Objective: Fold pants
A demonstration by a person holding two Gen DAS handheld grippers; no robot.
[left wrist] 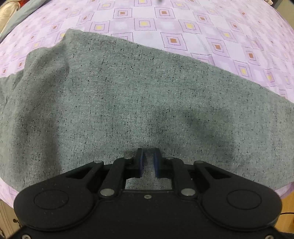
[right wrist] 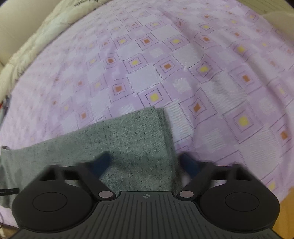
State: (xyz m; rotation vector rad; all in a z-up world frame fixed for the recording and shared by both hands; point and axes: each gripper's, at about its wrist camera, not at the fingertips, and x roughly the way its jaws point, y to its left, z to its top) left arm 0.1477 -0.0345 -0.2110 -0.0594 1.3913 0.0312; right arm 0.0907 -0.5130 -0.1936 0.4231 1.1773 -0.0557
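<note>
The grey speckled pants (left wrist: 137, 95) lie spread flat on the purple patterned bedsheet (left wrist: 165, 18). My left gripper (left wrist: 148, 156) hovers over the near edge of the pants with its blue pads a small gap apart, nothing between them. In the right wrist view the leg end of the pants (right wrist: 132, 139) reaches to the middle of the frame, with a second layer showing along its right edge. My right gripper (right wrist: 145, 163) is wide open, its left finger over the fabric and its right finger beside the leg's edge, blurred by motion.
The purple bedsheet (right wrist: 165, 64) with square patterns covers the bed. A cream quilt (right wrist: 33, 42) lies bunched at the far left. A grey cloth and beige bedding (left wrist: 11, 16) sit at the top left. Wooden furniture (left wrist: 7, 220) shows below the bed's near edge.
</note>
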